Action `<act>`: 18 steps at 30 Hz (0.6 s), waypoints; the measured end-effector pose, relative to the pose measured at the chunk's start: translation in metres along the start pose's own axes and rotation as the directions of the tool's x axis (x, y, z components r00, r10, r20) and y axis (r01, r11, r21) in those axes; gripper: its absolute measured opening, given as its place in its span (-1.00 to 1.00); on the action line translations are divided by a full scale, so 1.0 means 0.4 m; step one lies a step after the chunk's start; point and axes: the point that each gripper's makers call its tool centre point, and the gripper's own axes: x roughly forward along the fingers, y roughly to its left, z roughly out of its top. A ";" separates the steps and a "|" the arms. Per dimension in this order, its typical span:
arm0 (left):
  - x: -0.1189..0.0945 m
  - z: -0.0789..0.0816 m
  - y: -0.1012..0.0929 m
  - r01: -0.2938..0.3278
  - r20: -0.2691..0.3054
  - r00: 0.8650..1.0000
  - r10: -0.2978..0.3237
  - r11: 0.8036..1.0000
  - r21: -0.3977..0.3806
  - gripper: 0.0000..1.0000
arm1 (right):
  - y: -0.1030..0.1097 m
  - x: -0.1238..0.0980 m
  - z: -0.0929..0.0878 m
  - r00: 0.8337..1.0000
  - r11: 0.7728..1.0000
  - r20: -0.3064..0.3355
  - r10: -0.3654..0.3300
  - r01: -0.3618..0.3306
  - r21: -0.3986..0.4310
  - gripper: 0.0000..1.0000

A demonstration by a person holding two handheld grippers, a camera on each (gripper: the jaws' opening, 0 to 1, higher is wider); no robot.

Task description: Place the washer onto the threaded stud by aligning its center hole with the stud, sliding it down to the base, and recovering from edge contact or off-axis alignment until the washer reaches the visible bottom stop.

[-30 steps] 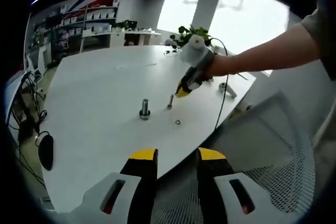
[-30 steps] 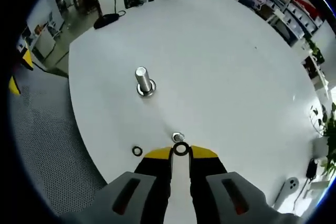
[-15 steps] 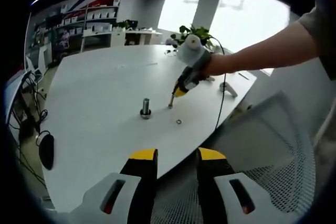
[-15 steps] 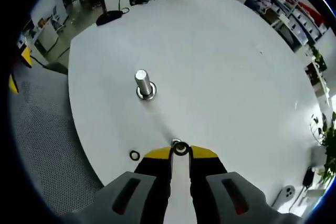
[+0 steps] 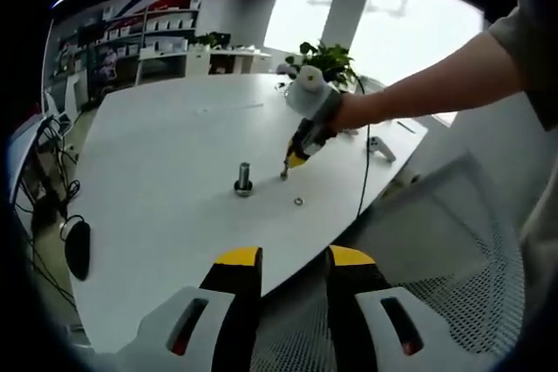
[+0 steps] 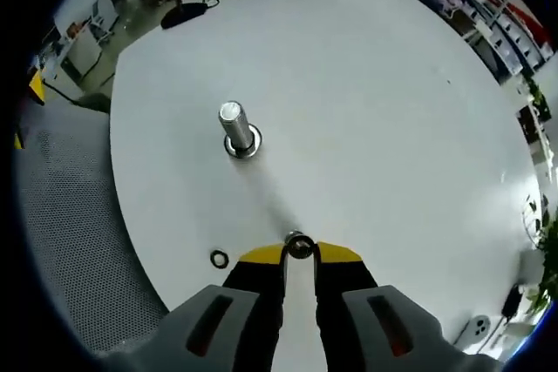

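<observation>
Right gripper (image 6: 299, 253) is pinching the washer (image 6: 299, 247), carrying toward the stud (image 6: 234, 125) (not aligned yet). Next: centering hole over tip. Left gripper (image 5: 292, 259) is idling, jaws narrowly apart.

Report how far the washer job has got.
Done: the right tongs are shut on a washer, lifted off the table.
In hand: they hold it over a small stud, seen just beneath the tips in the left gripper view.
Left: threading it on and sliding it to the base. A second washer lies loose, a larger bolt stands bare, and the left tongs hang off the edge.
</observation>
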 end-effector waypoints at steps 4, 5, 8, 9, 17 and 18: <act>0.000 -0.002 -0.001 0.001 -0.003 1.000 -0.001 1.000 -0.002 -0.46 | 0.004 0.021 -0.009 1.000 1.000 -0.016 0.012 -0.012 0.007 -0.72; 0.000 -0.002 -0.001 0.001 -0.004 1.000 -0.001 1.000 -0.002 -0.46 | 0.004 0.023 -0.009 1.000 1.000 -0.017 0.012 -0.012 0.007 -0.72; 0.001 0.000 -0.001 0.003 0.001 1.000 -0.003 1.000 -0.003 -0.46 | 0.007 0.041 -0.018 1.000 1.000 -0.026 0.018 -0.018 0.001 -0.72; 0.000 0.000 -0.001 0.004 0.000 1.000 -0.004 1.000 -0.005 -0.46 | 0.008 0.045 -0.022 0.999 1.000 -0.029 0.018 -0.018 -0.002 -0.72; 0.001 -0.003 0.000 0.000 -0.006 1.000 0.000 1.000 -0.004 -0.47 | 0.003 0.054 -0.028 0.999 1.000 -0.032 0.018 -0.018 0.006 -0.70; 0.001 -0.004 -0.001 0.002 -0.009 1.000 -0.002 1.000 -0.003 -0.47 | 0.003 0.055 -0.032 0.999 1.000 -0.039 0.020 -0.019 0.007 -0.70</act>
